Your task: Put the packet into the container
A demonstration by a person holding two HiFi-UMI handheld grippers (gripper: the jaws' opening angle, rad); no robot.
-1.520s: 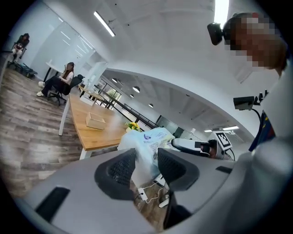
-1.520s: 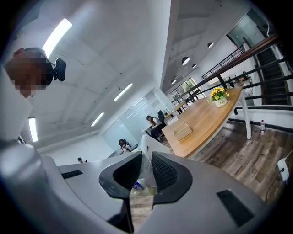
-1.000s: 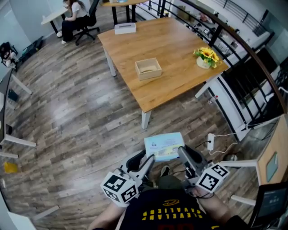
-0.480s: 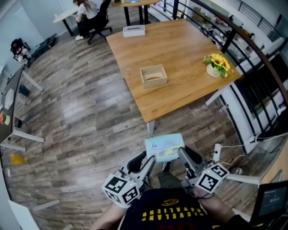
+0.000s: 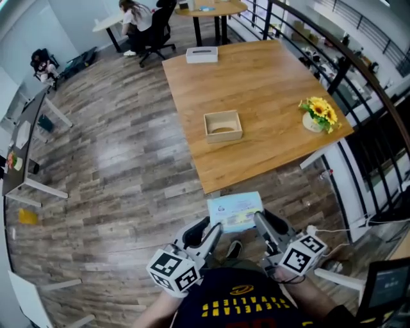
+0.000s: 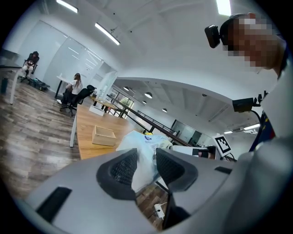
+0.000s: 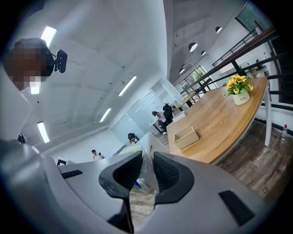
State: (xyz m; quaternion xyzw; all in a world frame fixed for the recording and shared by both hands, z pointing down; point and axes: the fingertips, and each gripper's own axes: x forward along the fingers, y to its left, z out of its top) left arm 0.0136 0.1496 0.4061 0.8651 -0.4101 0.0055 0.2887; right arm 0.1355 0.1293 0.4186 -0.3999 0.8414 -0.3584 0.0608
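Note:
A pale blue and white packet [image 5: 235,210] hangs over the wood floor just short of the table, held from both sides. My left gripper [image 5: 208,229] grips its left edge; the jaws are closing a little, with the packet [image 6: 144,148] pressed between the pads. My right gripper [image 5: 266,221] is shut on the right edge, and thin plastic [image 7: 145,170] shows between its pads. The container [image 5: 223,125], a small open wooden box, sits empty near the table's front edge, well ahead of both grippers. It also shows as the box [image 6: 104,135] in the left gripper view and the box [image 7: 186,136] in the right one.
The wooden table [image 5: 275,70] carries a pot of sunflowers [image 5: 318,113] at its right edge and a white tissue box [image 5: 202,54] at the far side. A black railing [image 5: 333,57] runs along the right. A person sits at a desk [image 5: 138,19] far back.
The table and box have slid right and slightly nearer in the head view as I walk. The packet stays held between both grippers in the same pose.

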